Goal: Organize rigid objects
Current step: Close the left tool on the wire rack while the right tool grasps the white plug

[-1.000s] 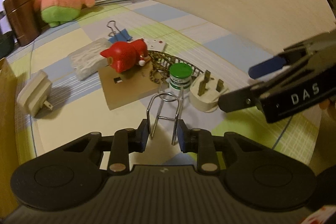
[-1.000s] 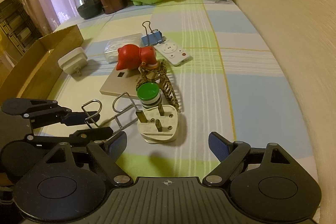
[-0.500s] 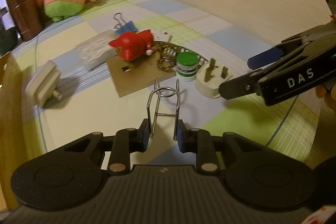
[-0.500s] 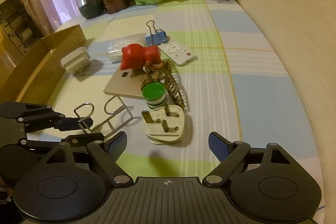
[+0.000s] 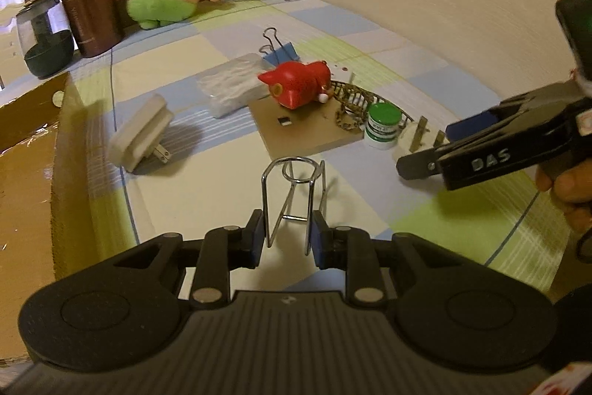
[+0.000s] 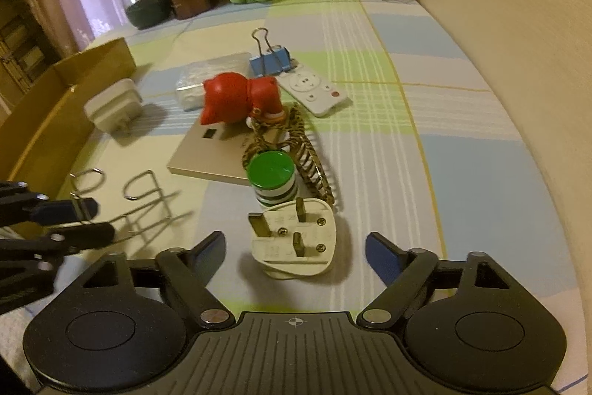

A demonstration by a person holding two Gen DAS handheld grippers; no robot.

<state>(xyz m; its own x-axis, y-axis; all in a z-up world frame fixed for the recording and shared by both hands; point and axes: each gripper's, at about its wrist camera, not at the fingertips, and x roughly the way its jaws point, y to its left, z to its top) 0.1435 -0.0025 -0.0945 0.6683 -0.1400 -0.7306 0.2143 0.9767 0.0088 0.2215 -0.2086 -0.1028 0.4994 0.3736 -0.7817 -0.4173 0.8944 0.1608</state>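
Left gripper (image 5: 285, 241) stayed clamped on the bent chrome wire rack (image 5: 292, 198), lifted off the checked bedsheet (image 5: 425, 62) at lower centre and carried toward the open cardboard box (image 5: 26, 173) at frame left, likely its drop spot. Right gripper (image 6: 296, 256) had just been narrowing its jaws, not yet touching, around the white three-pin plug (image 6: 294, 243) lying pins-up at lower centre: probably the next pick.

White letters reading "DAS" stood on the black side of the right hand-held gripper (image 5: 458, 145), seen from the left wrist view. The green-lidded jar (image 5: 383, 130) carried a label with small print too blurred to read. No other writing was legible.
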